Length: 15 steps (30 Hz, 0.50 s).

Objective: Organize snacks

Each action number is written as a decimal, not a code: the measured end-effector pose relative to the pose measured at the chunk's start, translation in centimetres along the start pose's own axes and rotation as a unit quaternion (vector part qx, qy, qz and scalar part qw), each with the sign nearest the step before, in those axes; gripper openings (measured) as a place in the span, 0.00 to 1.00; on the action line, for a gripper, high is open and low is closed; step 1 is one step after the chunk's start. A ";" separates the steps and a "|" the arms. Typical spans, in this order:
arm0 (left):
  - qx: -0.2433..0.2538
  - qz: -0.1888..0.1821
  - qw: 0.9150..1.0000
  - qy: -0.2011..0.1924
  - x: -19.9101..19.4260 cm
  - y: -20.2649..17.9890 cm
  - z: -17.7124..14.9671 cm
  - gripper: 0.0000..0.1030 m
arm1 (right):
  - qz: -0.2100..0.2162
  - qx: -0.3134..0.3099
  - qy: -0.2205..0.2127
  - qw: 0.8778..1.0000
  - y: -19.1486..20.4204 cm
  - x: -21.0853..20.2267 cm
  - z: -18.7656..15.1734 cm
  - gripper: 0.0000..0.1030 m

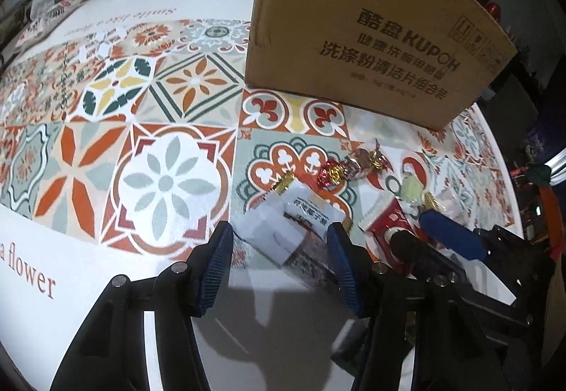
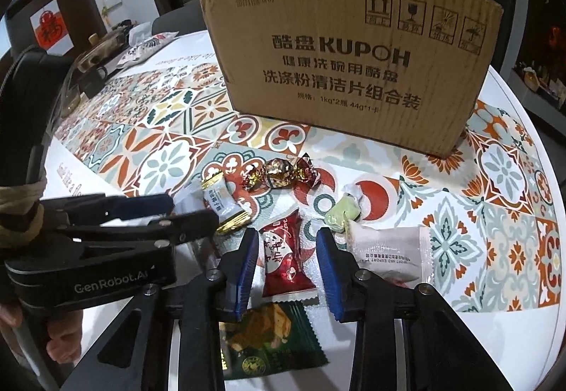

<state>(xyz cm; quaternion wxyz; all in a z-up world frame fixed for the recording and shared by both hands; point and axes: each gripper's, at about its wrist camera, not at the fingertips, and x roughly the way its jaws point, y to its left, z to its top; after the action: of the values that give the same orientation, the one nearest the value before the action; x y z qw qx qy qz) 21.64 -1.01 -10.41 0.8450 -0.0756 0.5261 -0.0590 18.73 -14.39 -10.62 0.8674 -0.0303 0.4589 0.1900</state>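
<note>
Blue-padded fingers of the right gripper are spreading wide, empty, around a red packet. Far behind, a cardboard box is standing on the counter. The left gripper, also open, is straddling a white packet. Crowded wrappers risk snagging together.

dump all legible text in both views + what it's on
"酷盘 KUPOH", "洗涤粉清洁片组合装", "1kg*2瓶 44g*1卡": cardboard box.
Four handling pictograms: box's upper right; captions too small.
Stamped code, box's upper left: blurred.
"GenRobot.AI": left gripper body.
"a flower": tablecloth; its far script line is blurred.
"Love": red snack packet; its other characters are unclear.
White packets, green packet: print too small.
</note>
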 end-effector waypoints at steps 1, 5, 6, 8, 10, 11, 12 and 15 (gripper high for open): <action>0.003 0.003 1.000 -0.003 0.1 -0.1 0.1 0.49 | 0.001 0.001 0.002 1.000 0.0 0.2 0.0 0.32; 0.013 0.011 1.000 -0.002 0.2 -0.1 0.4 0.43 | 0.008 0.006 0.011 1.000 -0.1 0.8 0.1 0.32; 0.010 0.008 1.000 -0.001 0.2 0.1 0.4 0.42 | 0.007 0.005 0.012 1.000 0.0 1.0 0.1 0.31; 0.002 0.004 1.000 0.004 -0.1 0.5 0.1 0.42 | 0.007 0.003 0.014 1.000 0.1 1.3 0.1 0.31; -0.008 0.003 1.000 0.007 -0.4 0.8 -0.3 0.42 | 0.008 0.003 0.017 1.000 0.3 1.6 0.1 0.31; -0.014 0.003 1.000 0.006 -0.5 0.9 -0.4 0.43 | 0.007 0.002 0.019 1.000 0.4 1.7 0.1 0.29; -0.012 0.004 1.000 0.004 -0.5 0.8 -0.5 0.43 | 0.005 0.002 0.021 1.000 0.5 1.9 0.1 0.28; -0.007 0.012 1.000 -0.008 -0.4 0.6 -0.6 0.39 | -0.004 -0.004 0.018 1.000 0.7 2.1 0.2 0.24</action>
<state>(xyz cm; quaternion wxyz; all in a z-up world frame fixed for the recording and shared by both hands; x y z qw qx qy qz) 20.92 -0.38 -10.48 0.8492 -0.0758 0.5207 -0.0450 19.74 -13.06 -12.08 0.8595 -0.0395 0.4737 0.1877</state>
